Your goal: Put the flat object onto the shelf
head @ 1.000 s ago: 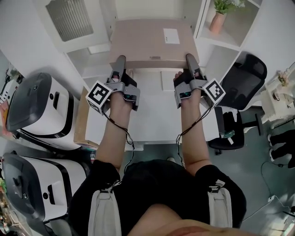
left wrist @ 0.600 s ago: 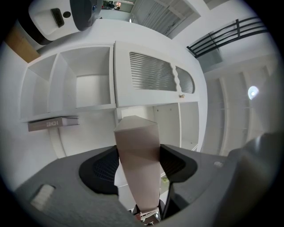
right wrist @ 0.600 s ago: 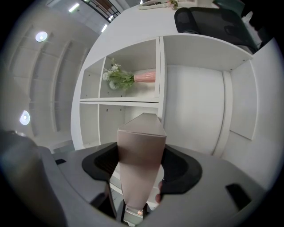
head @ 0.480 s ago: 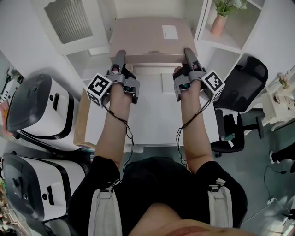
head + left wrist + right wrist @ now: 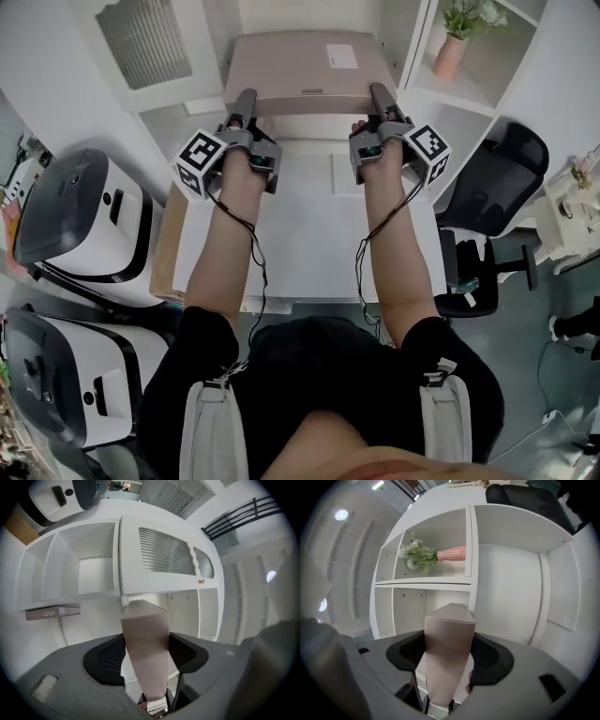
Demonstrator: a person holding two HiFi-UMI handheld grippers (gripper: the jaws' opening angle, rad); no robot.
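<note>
A flat tan cardboard box (image 5: 300,67) with a white label is held level between both grippers, in front of the white shelf unit (image 5: 403,37). My left gripper (image 5: 246,99) is shut on the box's left edge, and my right gripper (image 5: 379,94) is shut on its right edge. In the left gripper view the box's edge (image 5: 146,644) stands between the black pads (image 5: 107,659), which press on both faces. The right gripper view shows the same grip, the box edge (image 5: 449,639) filling the gap between the pads (image 5: 490,660). Both grippers point slightly upward at the shelf openings.
A pink vase with a plant (image 5: 448,49) stands in the upper right compartment. A louvred door (image 5: 141,37) is at the upper left. Below the arms lies a white desk (image 5: 309,234). A black office chair (image 5: 492,173) is at right, white machines (image 5: 75,220) at left. A book (image 5: 52,613) lies in a left compartment.
Both grippers have carried the box farther away from the body and slightly upward, toward the shelf. The grip on the box is unchanged.
</note>
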